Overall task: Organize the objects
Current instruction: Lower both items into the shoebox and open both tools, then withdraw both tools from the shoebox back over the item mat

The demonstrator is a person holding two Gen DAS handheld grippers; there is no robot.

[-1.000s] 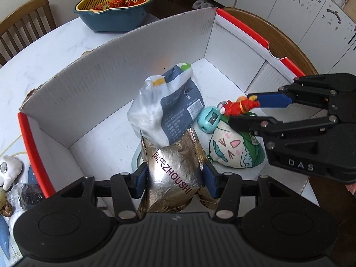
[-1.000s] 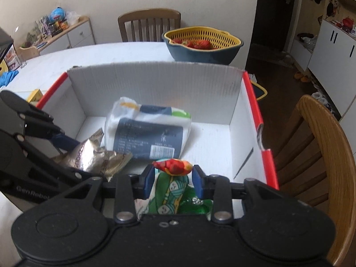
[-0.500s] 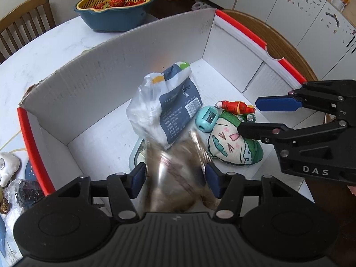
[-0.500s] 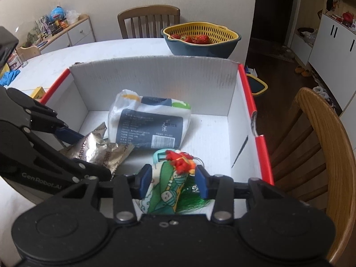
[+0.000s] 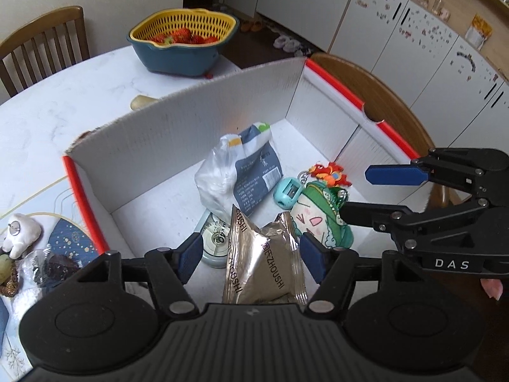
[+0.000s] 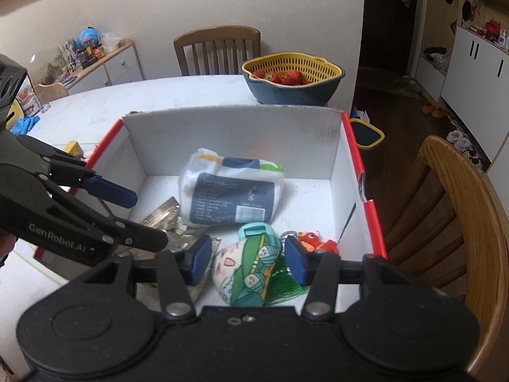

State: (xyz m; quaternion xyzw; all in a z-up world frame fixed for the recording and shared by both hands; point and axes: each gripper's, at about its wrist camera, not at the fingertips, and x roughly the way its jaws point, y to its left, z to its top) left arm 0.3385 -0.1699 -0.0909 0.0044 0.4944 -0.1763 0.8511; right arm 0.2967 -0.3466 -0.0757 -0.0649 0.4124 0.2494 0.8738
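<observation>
Soft even daylight, sharp focus (fisheye edges bend strongly).

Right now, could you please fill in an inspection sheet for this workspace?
Surface: white table, partly covered by the box.
Job's things: white box with red edges holds a white and blue bag, a foil packet, a tape roll, a teal keychain, a green plush pouch and a red toy.
Clutter: strawberry basket; small items left of the box.
Grippers: left gripper opening, packet between the jaws, untouched; right gripper opening, pouch between the jaws, untouched.
Cables: nothing seen.
Surroundings: wooden chairs, white cabinets.
</observation>
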